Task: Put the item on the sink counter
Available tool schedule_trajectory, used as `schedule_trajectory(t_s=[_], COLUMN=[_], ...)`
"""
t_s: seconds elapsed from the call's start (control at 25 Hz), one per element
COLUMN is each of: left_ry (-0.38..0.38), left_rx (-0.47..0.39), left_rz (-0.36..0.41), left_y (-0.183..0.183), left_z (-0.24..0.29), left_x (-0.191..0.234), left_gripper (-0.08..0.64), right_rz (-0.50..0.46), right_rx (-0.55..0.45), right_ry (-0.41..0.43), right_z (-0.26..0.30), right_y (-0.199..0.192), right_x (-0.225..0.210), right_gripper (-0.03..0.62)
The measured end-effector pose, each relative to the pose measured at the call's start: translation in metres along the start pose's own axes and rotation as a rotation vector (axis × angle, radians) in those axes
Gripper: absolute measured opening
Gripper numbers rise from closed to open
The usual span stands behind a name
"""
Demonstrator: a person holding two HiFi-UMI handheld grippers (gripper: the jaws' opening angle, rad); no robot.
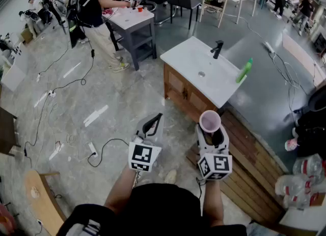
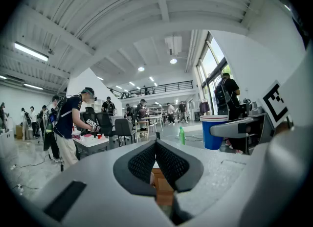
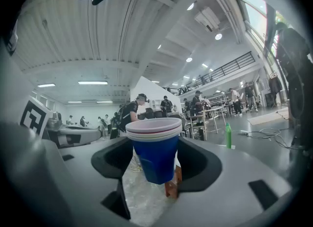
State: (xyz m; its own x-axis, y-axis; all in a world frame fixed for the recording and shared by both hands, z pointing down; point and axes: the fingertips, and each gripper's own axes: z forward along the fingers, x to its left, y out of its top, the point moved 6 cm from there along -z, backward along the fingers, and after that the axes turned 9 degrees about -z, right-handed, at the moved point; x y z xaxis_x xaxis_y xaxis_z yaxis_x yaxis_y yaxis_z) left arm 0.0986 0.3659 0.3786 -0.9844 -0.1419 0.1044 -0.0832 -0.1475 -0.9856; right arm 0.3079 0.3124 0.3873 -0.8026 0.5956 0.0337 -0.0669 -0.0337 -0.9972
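Note:
A stack of blue cups point(image 3: 155, 150) with white rims stands upright between the jaws of my right gripper point(image 3: 155, 165), which is shut on its sides. In the head view the cups point(image 1: 210, 120) show their pink mouth, with the right gripper point(image 1: 210, 129) held in front of the person. The white sink counter point(image 1: 191, 57) lies ahead and slightly right, apart from the cups, with a black faucet point(image 1: 217, 49) and a green bottle point(image 1: 244, 70) on it. My left gripper point(image 1: 154, 122) is beside the right one, its pads point(image 2: 166, 162) closed together with nothing between them. The cups point(image 2: 214, 132) appear at its right.
The counter sits on a wooden cabinet point(image 1: 183, 93) with a slatted wood platform point(image 1: 249, 158) to its right. A person point(image 1: 97, 11) works at a grey table point(image 1: 133, 26) at the back. Cables point(image 1: 61, 85) cross the floor. A wooden chair point(image 1: 41, 199) is at lower left, and plastic bottles point(image 1: 305, 171) at right.

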Motion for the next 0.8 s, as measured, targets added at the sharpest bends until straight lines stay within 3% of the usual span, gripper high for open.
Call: schedule_trajectory(t_s=[0.44, 0.8], left_ry=[0.000, 0.000], left_rx=[-0.021, 0.026], left_rz=[0.017, -0.010], left_y=[0.002, 0.003], left_z=[0.020, 0.050], left_x=[0.028, 0.063], left_gripper=[0.002, 0.002], right_rz=[0.012, 0.016], right_rx=[0.007, 0.007], right_ry=[0.011, 0.019], right_z=[0.033, 0.078], right_y=[-0.008, -0.012], right_x=[0.008, 0.008], right_gripper=[0.285, 0.285])
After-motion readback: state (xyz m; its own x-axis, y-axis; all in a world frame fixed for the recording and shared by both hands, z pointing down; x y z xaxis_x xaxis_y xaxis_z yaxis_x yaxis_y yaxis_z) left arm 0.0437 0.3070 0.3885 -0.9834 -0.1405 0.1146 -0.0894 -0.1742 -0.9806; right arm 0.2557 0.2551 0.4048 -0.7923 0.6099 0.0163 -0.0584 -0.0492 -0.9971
